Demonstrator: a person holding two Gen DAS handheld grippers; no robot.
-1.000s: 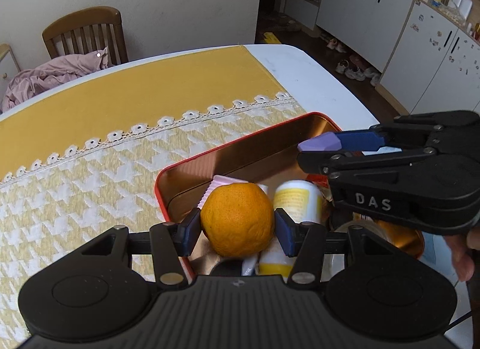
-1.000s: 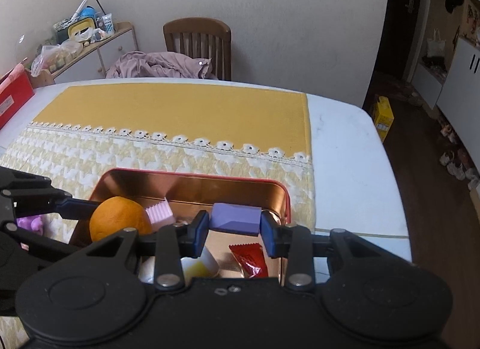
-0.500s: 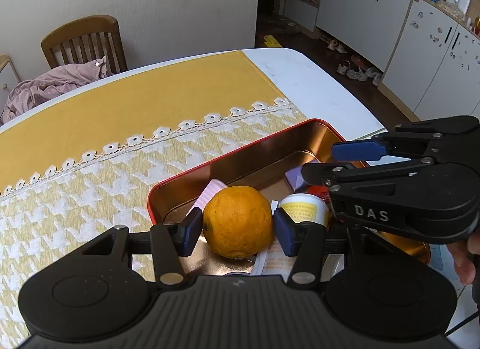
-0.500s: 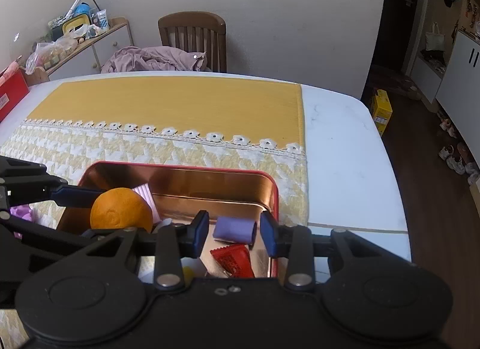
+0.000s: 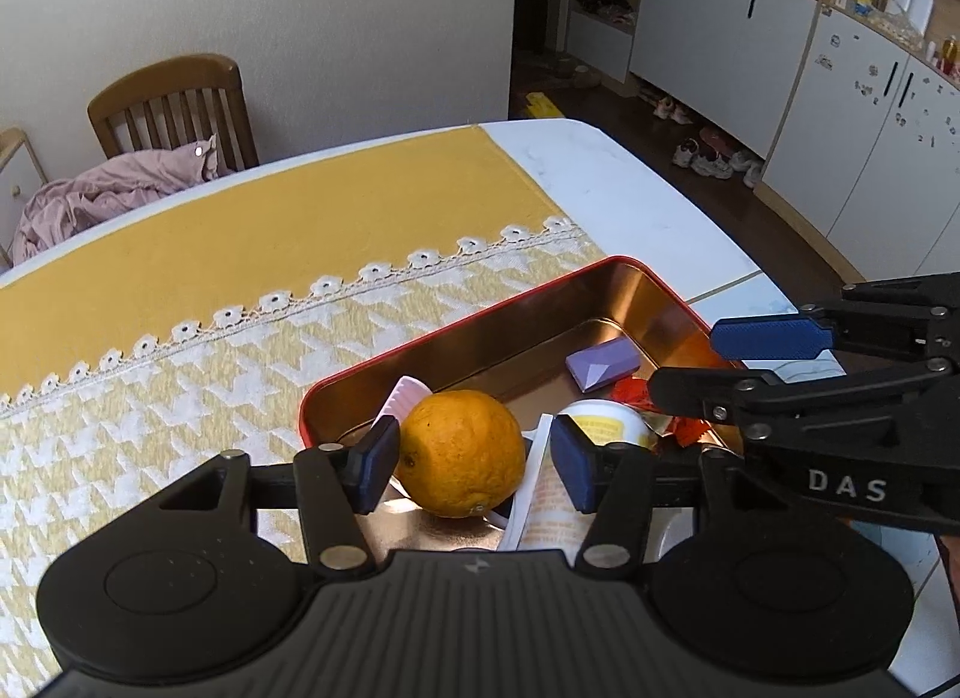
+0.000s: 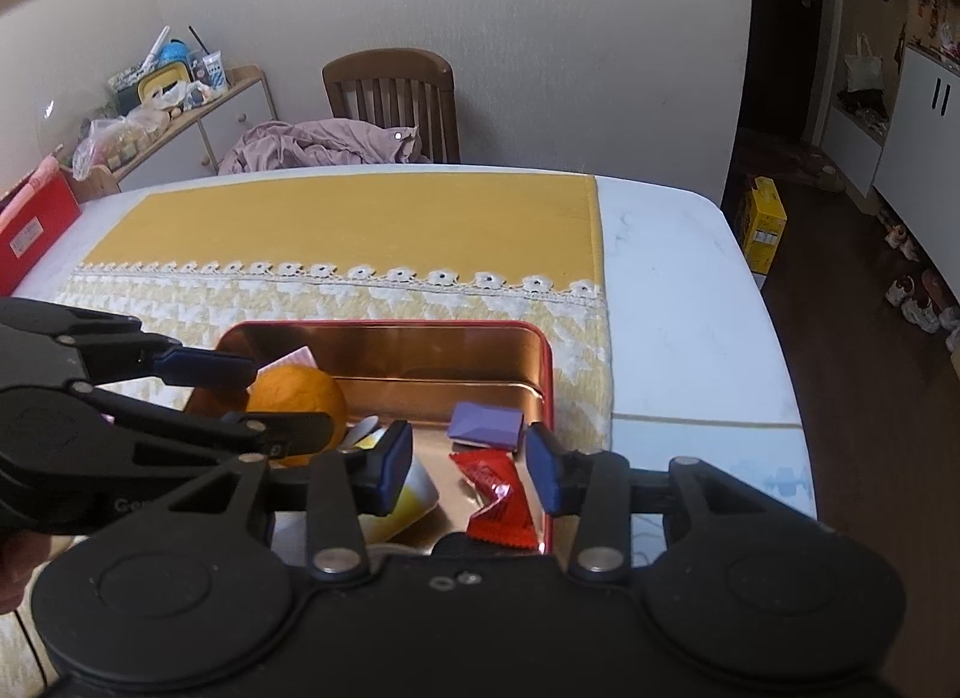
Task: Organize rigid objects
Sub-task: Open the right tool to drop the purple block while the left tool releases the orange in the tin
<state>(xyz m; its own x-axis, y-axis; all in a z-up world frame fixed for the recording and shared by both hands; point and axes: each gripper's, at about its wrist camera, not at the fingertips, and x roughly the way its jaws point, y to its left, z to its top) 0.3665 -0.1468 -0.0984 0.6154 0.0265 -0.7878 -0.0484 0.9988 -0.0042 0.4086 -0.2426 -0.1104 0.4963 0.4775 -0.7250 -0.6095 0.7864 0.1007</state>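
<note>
Your left gripper [image 5: 474,461] jaws are opening around the round orange fruit [image 5: 461,452]; lift straight out of the red-rimmed metal tin [image 5: 456,326]. Your right gripper [image 6: 470,461] jaws are opening, nothing between them.

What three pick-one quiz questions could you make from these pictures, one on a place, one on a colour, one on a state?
1. Where does the purple block lie?
A. in the red tin
B. on the chair
C. on the floor

2. What colour is the wrapped sweet?
A. green
B. red
C. blue

3. How is the left claw?
A. out of sight
B. clamped on the block
C. opening around the orange

Answers:
1 A, it rests on the tin's floor.
2 B, its wrapper is red.
3 C, a gap shows beside one pad.
</note>
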